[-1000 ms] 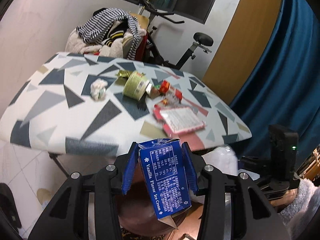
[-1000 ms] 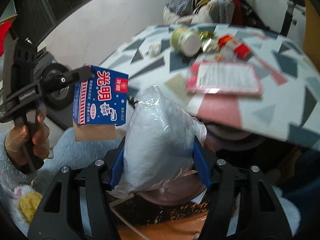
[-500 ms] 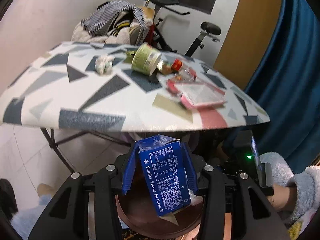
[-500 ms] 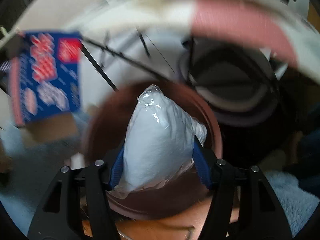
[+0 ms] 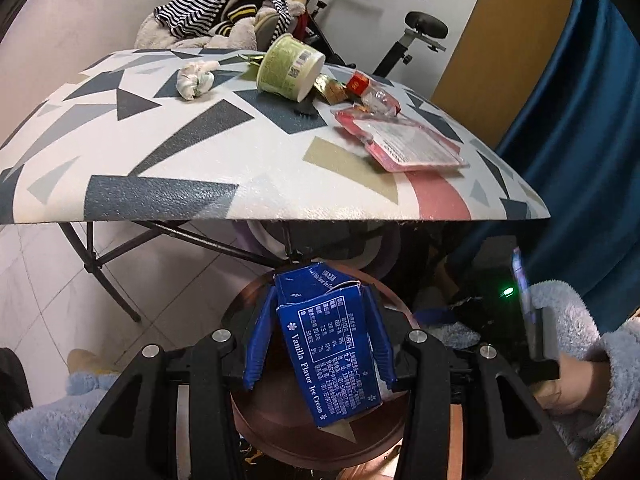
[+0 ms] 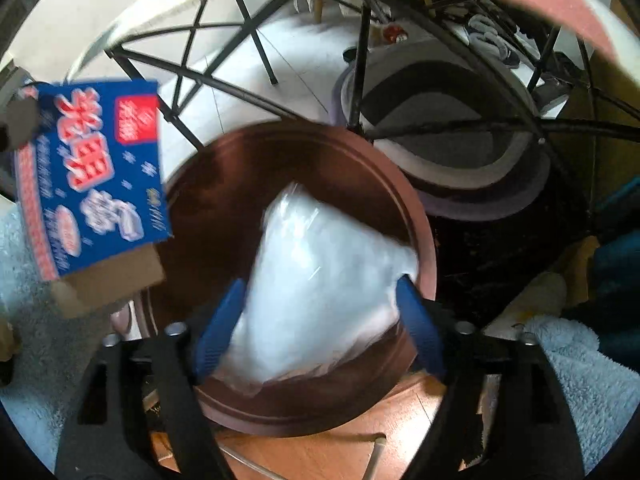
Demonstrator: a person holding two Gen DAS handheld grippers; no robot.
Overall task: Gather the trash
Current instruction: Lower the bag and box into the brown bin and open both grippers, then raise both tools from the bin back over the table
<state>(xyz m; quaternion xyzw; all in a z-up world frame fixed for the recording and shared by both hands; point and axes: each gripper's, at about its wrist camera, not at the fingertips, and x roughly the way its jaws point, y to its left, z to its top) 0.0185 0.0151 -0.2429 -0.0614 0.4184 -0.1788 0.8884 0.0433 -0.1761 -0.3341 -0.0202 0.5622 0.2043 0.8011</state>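
Below the surface (image 5: 248, 160), over a round brown bin (image 6: 416, 216), both tongs are at the drop-off step. The right tongs (image 6: 320, 320) have just been opening: their blue pads now stand wide, and the white plastic bag (image 6: 320, 280) lies loosely between them, blurred, tipping toward the bin's far wall. The left pad appears clear of it; whether the right pad touches it I cannot tell. My reading is that this bag is being released into the bin.

The left tongs (image 5: 316, 340) are partly closed and grip the blue ice cream carton (image 5: 332, 348) by its two sides, holding it over the bin's mouth. In the right wrist view the same carton (image 6: 92, 176) hangs at the left, over the bin's near rim.

Next, I judge, the left tongs need to open so the carton falls inside; they should first shift toward the bin's middle, since the carton looks close to the rim and could catch on it or drop outside.

More trash waits on the surface: a green cup (image 5: 290, 68) on its side, a crumpled tissue (image 5: 196, 78), some small wrappers (image 5: 352, 88) and a pink packet (image 5: 404, 144). So the task looks well short of done, and both tongs must go back up for those pieces.
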